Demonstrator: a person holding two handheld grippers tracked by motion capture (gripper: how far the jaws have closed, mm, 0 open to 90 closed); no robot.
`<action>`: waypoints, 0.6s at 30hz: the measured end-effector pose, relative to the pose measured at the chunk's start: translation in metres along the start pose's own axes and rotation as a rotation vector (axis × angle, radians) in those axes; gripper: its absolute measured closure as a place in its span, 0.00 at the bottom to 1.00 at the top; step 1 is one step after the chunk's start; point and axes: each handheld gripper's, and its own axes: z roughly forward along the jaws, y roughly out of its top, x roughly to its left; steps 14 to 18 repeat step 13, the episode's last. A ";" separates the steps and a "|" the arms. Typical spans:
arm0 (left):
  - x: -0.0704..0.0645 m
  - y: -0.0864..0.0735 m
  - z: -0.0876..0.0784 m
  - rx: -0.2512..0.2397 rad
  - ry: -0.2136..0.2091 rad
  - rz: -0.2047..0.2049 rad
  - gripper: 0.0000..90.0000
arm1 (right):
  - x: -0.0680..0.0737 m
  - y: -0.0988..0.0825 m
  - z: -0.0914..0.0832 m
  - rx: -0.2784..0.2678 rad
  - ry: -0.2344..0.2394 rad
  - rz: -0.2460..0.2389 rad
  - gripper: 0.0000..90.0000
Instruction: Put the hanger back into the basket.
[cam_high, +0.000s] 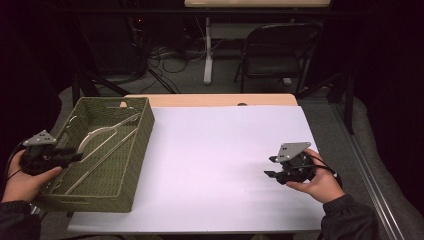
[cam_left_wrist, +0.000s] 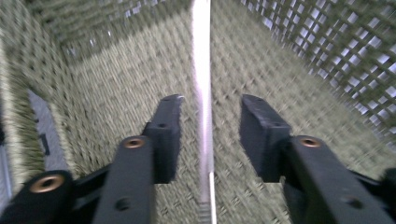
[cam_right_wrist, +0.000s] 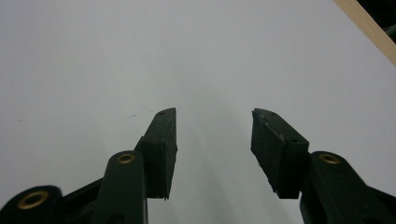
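A green woven basket (cam_high: 136, 160) stands on the left part of the white table top (cam_high: 225, 150). Long silver metal utensils (cam_high: 102, 134) lie inside it. My left gripper (cam_high: 76, 157) reaches over the basket's left wall and is open. In the left gripper view a thin silver metal strip (cam_left_wrist: 201, 70) runs between the parted jaws of the left gripper (cam_left_wrist: 210, 105), above the basket's woven floor (cam_left_wrist: 116, 84). My right gripper (cam_high: 270, 167) hovers low over the table's right side. It is open, with bare white surface (cam_right_wrist: 140, 56) between the jaws of the right gripper (cam_right_wrist: 214, 114).
A strip of bare wood (cam_high: 210, 100) shows along the table's far edge. Behind the table stand a dark folding chair (cam_high: 275, 52), a white table leg (cam_high: 207, 50) and cables on the floor (cam_high: 165, 55). A metal rail (cam_high: 370, 175) runs along the right.
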 end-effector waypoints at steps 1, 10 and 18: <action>-0.001 0.000 -0.003 -0.001 -0.001 -0.002 0.57 | 0.000 0.000 0.000 -0.001 0.000 0.002 0.56; -0.014 0.001 -0.033 -0.039 0.116 -0.049 0.52 | 0.001 -0.002 -0.002 -0.009 -0.004 0.006 0.56; -0.026 0.000 -0.043 -0.073 0.116 -0.066 0.50 | 0.002 -0.003 -0.004 -0.011 -0.023 0.012 0.55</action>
